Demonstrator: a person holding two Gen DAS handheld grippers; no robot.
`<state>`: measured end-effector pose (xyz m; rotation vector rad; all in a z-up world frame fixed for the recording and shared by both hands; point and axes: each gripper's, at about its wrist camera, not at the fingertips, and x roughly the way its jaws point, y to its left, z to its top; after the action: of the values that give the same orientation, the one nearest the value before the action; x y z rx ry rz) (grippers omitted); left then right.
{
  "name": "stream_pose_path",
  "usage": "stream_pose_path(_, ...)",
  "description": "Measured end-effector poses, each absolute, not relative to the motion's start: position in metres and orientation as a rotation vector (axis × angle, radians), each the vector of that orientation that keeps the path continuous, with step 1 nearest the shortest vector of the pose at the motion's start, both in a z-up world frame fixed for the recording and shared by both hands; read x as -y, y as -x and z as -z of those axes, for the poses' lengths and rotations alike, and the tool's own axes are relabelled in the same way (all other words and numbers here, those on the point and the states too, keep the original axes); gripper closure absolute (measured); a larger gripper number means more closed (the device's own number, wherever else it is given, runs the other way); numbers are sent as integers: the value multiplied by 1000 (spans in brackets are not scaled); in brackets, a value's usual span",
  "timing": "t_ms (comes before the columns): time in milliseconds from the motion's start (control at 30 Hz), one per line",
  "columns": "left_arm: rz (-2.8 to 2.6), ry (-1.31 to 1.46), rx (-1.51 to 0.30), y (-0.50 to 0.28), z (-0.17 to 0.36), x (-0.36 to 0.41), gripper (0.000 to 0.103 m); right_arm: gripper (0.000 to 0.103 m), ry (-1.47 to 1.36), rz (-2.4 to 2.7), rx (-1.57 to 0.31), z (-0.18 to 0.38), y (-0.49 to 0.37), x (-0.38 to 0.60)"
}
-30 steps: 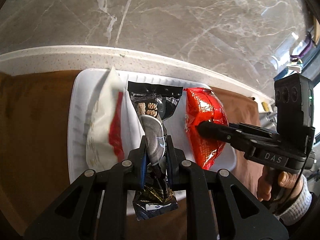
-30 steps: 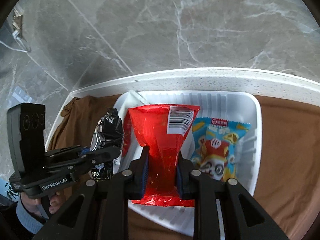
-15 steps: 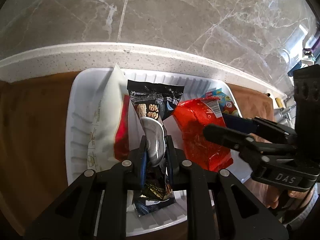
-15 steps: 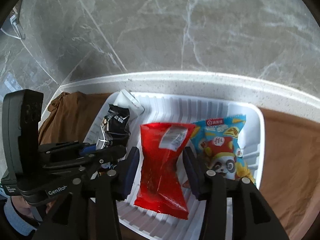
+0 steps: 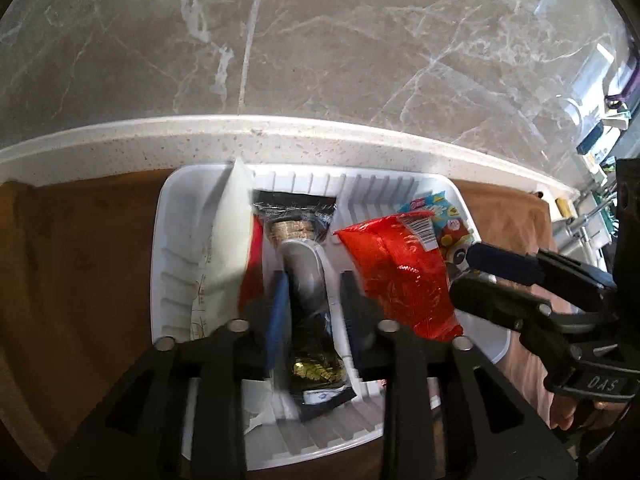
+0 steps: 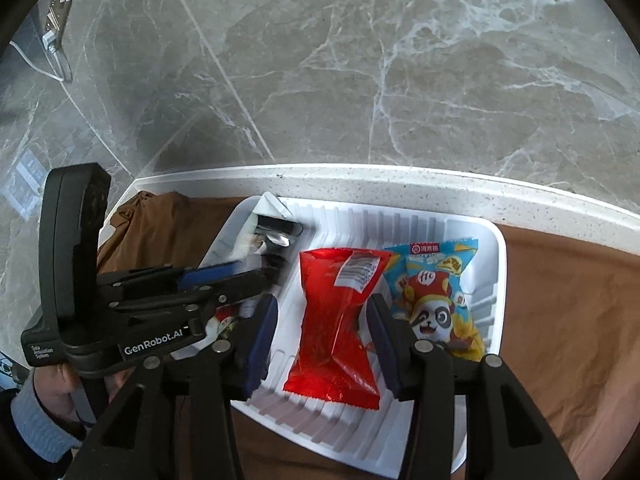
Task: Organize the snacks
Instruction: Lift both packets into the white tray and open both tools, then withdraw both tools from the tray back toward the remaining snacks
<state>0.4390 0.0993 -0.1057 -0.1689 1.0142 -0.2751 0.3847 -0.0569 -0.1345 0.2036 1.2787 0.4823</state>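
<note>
A white ribbed tray (image 5: 168, 264) (image 6: 488, 248) holds several snack packets. A black nut packet (image 5: 306, 292) (image 6: 276, 236) lies in it between the spread fingers of my left gripper (image 5: 314, 284), which is open. A red packet (image 6: 340, 312) (image 5: 400, 276) lies flat in the tray's middle between the spread fingers of my right gripper (image 6: 322, 312), also open. A blue panda packet (image 6: 432, 292) (image 5: 444, 220) lies at the right. A white and red packet (image 5: 228, 248) leans at the left.
The tray sits on a brown cloth (image 6: 568, 320) (image 5: 80, 264) over a white speckled counter ledge (image 5: 320, 140). A grey marble wall (image 6: 360, 80) rises behind. The two grippers are close together over the tray.
Both grippers opened. The right one let go of the red packet, which now lies flat in the tray. The left one has just released the black packet into the tray.
</note>
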Motion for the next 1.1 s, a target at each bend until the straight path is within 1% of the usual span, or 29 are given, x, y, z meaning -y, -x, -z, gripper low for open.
stream_pose_path(67,288,178,-1000,-438,103,-100,46,53,-206,-486,-1276,132,-383,57)
stream_pose_path(400,298,209,-953,-414,80,-111,47,53,-214,-497,-1255,112,-371,62)
stream_pose_path(567,333,206,-942,-378,62,-115,46,53,-191,-511,-1231,86,-356,73)
stream_pose_path(600,338,205,-943,-371,60,-116,46,51,-183,-514,-1226,80,-353,76)
stream_pose_path(633,344,206,-943,-361,56,-116,47,47,-178,-516,-1219,74,-348,78)
stream_pose_path(700,350,206,-948,-347,53,-118,47,43,-168,-518,-1203,60,-337,82)
stream_pose_path(933,354,189,-961,-280,42,-123,47,43,-94,-511,-1174,22,-288,93)
stream_pose_path(1100,359,161,-979,-238,39,-126,47,42,-62,-494,-1191,12,-244,102)
